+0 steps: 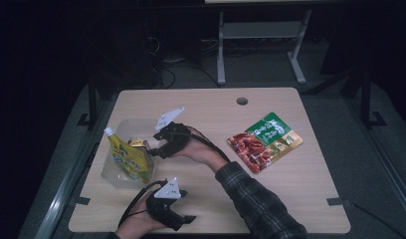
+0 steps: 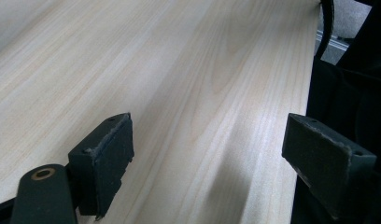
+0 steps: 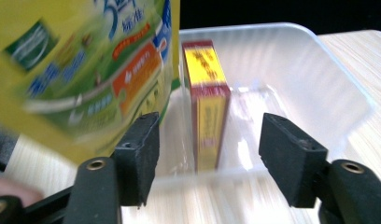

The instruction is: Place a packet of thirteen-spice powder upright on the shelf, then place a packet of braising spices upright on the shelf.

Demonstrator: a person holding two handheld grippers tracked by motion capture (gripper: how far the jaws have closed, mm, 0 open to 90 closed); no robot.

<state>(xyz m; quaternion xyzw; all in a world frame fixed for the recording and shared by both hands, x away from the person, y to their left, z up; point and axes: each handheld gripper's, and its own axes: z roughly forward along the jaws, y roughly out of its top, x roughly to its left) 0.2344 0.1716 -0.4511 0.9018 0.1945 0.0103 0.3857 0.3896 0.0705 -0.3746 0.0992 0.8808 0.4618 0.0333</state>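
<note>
A red-and-green food pouch (image 1: pixel 264 141) lies flat at three o'clock on the wooden table (image 1: pixel 300 194)

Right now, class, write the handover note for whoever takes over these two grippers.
Left gripper: open, holding nothing, over the bare near table.
Right gripper: open at the clear bin, jaws either side of the small yellow-and-red box standing inside.
Yellow pouch leans in the bin.
Red-and-green packet lies outside on the table, likely left to bin.
</note>
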